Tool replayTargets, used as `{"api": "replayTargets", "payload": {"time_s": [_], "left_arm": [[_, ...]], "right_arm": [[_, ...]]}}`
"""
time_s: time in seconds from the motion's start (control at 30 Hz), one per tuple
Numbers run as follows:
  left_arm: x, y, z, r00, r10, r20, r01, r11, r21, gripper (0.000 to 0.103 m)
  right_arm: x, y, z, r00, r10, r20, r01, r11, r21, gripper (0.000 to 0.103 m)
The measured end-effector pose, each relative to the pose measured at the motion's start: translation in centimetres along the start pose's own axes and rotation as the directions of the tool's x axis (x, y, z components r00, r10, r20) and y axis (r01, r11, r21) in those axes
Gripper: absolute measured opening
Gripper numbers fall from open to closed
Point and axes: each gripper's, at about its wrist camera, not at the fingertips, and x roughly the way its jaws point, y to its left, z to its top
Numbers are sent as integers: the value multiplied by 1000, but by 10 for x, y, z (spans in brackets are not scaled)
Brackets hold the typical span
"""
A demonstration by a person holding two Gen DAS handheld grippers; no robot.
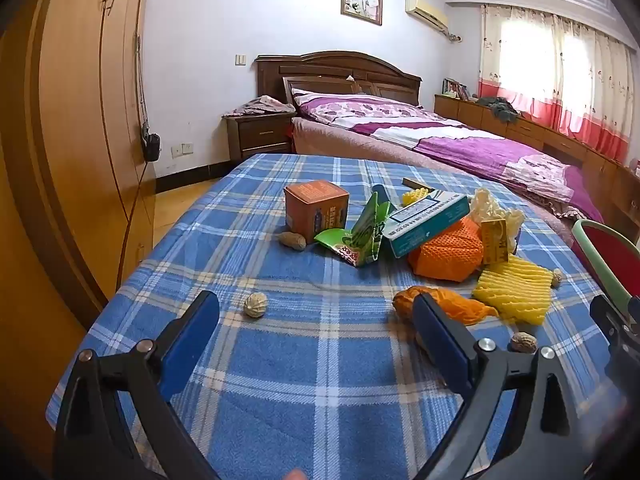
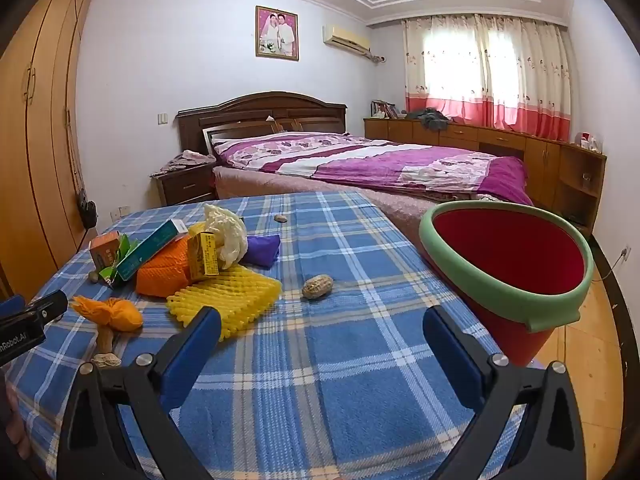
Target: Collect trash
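Note:
Trash lies on a table under a blue plaid cloth (image 1: 320, 360): an orange box (image 1: 316, 210), a green wrapper (image 1: 360, 236), a teal-white carton (image 1: 424, 220), orange foam net (image 1: 448, 256), yellow foam net (image 1: 512, 292), crumpled orange paper (image 1: 452, 304), and peanut shells (image 1: 256, 305). My left gripper (image 1: 316, 328) is open and empty above the cloth, its right finger just in front of the orange paper. My right gripper (image 2: 322, 340) is open and empty, near the yellow net (image 2: 228, 300) and a peanut (image 2: 317, 286). A red bin with a green rim (image 2: 508, 264) stands at the table's right edge.
A bed with a purple quilt (image 2: 380, 164) stands beyond the table. A wooden wardrobe (image 1: 80, 120) is on the left, low cabinets (image 2: 540, 152) under the curtained window on the right. A purple wad (image 2: 262, 250) and a white foam net (image 2: 228, 232) lie behind the pile.

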Motion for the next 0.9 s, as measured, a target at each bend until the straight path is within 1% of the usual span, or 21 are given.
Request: {"api": "replayTargets", "payload": {"time_s": [0.9], "left_arm": [[0, 0, 0, 1000, 3, -4, -3, 1000, 4, 97]], "right_arm": [[2, 2, -1, 1000, -7, -4, 7, 1000, -8, 103]]}}
